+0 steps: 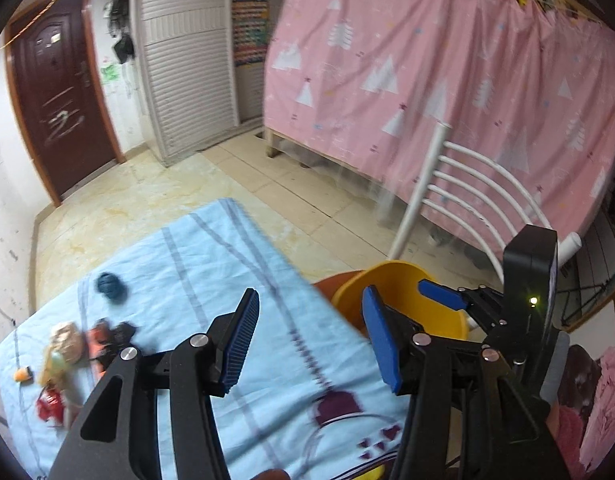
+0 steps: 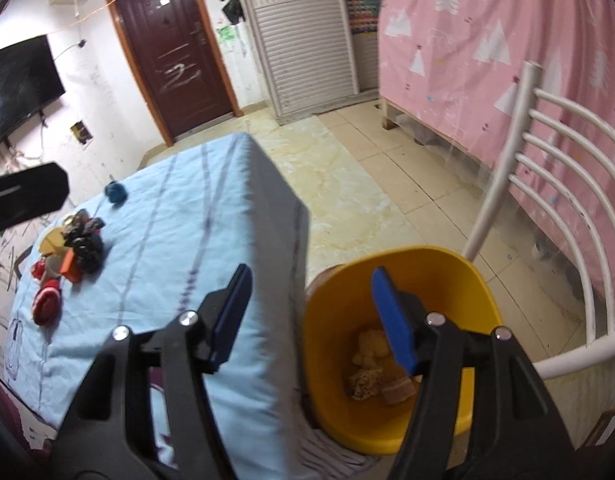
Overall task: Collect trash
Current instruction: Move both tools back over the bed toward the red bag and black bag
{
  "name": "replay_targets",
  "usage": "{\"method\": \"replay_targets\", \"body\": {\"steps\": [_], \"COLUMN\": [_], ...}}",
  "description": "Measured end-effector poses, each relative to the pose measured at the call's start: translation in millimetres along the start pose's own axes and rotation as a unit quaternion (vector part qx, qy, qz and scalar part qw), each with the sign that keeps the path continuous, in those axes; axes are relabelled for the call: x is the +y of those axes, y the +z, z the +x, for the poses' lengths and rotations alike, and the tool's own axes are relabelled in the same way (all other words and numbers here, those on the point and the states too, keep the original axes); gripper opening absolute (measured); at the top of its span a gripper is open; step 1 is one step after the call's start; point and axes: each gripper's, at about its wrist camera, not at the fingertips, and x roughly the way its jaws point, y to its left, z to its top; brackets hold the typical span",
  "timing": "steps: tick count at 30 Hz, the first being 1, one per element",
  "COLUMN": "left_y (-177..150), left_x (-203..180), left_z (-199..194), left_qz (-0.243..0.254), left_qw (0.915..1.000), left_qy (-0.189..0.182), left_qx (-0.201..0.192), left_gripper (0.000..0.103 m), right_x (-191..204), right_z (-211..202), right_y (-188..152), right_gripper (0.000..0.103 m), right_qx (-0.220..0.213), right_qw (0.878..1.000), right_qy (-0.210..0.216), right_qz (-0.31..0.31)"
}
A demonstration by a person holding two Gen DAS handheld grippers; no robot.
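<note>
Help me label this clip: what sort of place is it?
Probably a lived-in room at home: a sheet-covered table, a pink curtain, a wooden door, a wall-mounted TV.

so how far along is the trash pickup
Partly done. A few crumpled scraps already lie in the yellow bin. Nothing is in hand: the right hand-held gripper, over the bin, and the left hand-held gripper are both empty and open. Left: the pile of wrappers and a blue wad on the blue sheet.

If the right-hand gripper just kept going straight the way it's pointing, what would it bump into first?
Probably the yellow bin: the right gripper, jaws open and empty, points down about at its near rim beside the blue-covered table. Depth is hard to judge.
</note>
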Motion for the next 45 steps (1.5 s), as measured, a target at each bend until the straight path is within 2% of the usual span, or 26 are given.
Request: {"method": "replay_targets", "body": {"steps": [11, 15, 28, 35, 45], "left_y": [-26, -35, -73, -101, -122], "left_x": [91, 123, 222, 261, 286], "left_z": [-36, -47, -66, -52, -30], "left_qz": [-0.042, -0.058, -0.113, -0.15, -0.188], "left_qw": [0.9971, 0.9947, 0.9837, 0.9776, 0.9738], "left_qy": [0.062, 0.085, 0.14, 0.145, 0.116], "left_qx": [-0.012, -0.013, 0.002, 0.03, 0.055], "left_gripper": [0.046, 0.046, 0.046, 0.046, 0.046], "right_x": [77, 103, 181, 206, 225], "right_z": [6, 9, 37, 56, 74], "right_y": [14, 16, 19, 16, 15], "right_gripper": [0.062, 0.065, 0.066, 0.066, 0.066], "right_qx": [0.002, 0.005, 0.031, 0.052, 0.067], "right_qw": [0.998, 0.997, 0.988, 0.984, 0.979], "right_qy": [0.024, 0.031, 0.063, 0.077, 0.083], "right_qz": [-0.057, -0.077, -0.137, -0.155, -0.173]}}
